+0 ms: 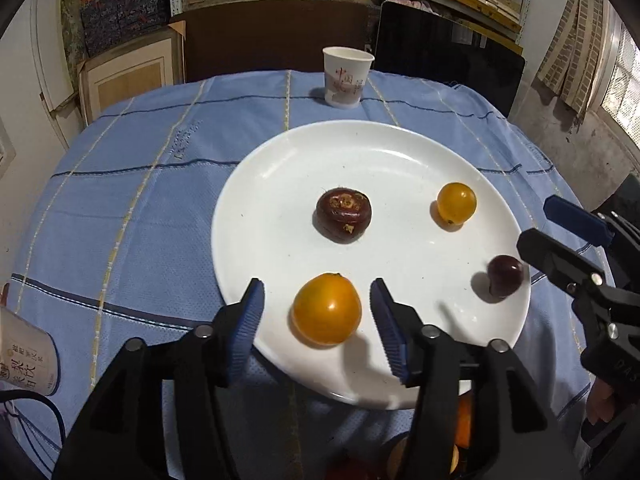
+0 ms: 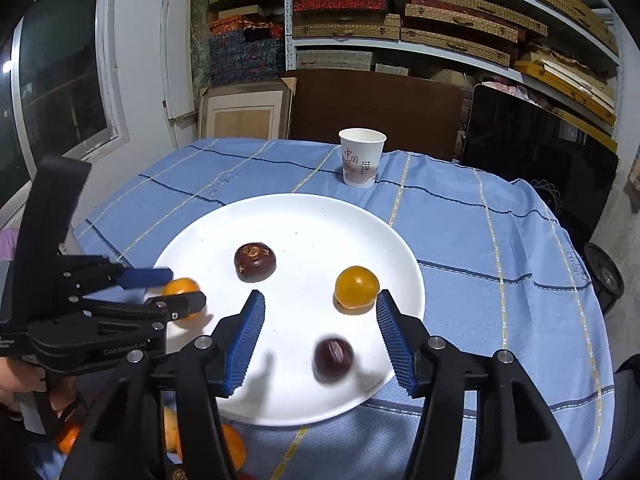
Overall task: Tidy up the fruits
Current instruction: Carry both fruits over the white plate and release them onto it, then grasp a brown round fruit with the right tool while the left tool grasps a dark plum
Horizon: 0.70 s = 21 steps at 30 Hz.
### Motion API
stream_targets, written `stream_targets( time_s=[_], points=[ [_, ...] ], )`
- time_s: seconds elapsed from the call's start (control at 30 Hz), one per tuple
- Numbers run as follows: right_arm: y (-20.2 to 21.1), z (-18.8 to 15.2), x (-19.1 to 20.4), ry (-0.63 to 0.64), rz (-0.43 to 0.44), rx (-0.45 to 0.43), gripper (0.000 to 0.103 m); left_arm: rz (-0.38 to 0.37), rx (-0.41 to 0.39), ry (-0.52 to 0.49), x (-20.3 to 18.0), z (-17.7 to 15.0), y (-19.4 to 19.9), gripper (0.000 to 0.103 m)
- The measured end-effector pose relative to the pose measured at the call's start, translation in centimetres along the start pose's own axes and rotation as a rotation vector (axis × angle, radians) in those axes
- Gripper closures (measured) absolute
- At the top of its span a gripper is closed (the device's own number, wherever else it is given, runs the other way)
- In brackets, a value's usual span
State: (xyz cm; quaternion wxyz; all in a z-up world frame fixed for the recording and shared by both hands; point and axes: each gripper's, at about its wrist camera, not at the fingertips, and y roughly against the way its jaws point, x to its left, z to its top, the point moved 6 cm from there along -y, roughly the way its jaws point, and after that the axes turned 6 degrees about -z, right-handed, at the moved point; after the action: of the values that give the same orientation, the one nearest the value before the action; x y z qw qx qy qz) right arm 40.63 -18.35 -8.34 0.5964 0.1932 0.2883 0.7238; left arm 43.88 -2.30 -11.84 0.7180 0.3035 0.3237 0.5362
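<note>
A white plate (image 1: pixel 360 152) (image 2: pixel 312 220) lies on a blue checked cloth and bears several fruits. My left gripper (image 1: pixel 317 285) (image 2: pixel 184 288) is open around a large orange fruit (image 1: pixel 327 309) (image 2: pixel 182 286) at the plate's near edge, pads clear of it. My right gripper (image 2: pixel 321 296) (image 1: pixel 540 222) is open over the plate's right side, a blurred dark red fruit (image 2: pixel 333 359) (image 1: pixel 505 276) lying on the plate between its fingers, untouched. A dark brown fruit (image 1: pixel 343 215) (image 2: pixel 255 261) sits mid-plate, a small orange one (image 1: pixel 456 203) (image 2: pixel 357 285) to its right.
A paper cup (image 1: pixel 346 77) (image 2: pixel 362 157) stands behind the plate near the table's far edge. More orange fruits (image 2: pixel 232 448) (image 1: pixel 464 420) lie below the table's near edge. A printed carton (image 1: pixel 28 356) sits at the near left. Shelves and a dark screen (image 2: pixel 536 152) stand behind.
</note>
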Motion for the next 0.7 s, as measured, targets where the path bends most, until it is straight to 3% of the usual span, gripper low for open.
stream_targets(
  time_s=[0.1,0.23,0.4,0.57,0.7],
  points=[
    [1.6,-0.3,-0.5,-0.013,-0.002,-0.013,0.045,0.000,-0.040,0.002,-0.4,0.0,2.4,0.037],
    [5.8,-1.3,-0.9,-0.036,0.025,-0.040,0.045,-0.030,-0.114,0.009,-0.9,-1.0,7.3,0.013],
    [11.0,-4.1,-0.6,-0.045,0.045,-0.055,0.044,-0.066,-0.183,-0.025,-0.8,-4.6,14.2,0.006],
    [14.1,-9.4,0.4,-0.083,0.078,-0.019,0.044,-0.077,-0.141,-0.015,0.0,-10.9,17.1,0.006],
    [13.8,-14.4,2.1,-0.063,0.043,0.052,0.044,-0.052,-0.111,-0.029,0.1,-15.6,17.6,0.006]
  ],
)
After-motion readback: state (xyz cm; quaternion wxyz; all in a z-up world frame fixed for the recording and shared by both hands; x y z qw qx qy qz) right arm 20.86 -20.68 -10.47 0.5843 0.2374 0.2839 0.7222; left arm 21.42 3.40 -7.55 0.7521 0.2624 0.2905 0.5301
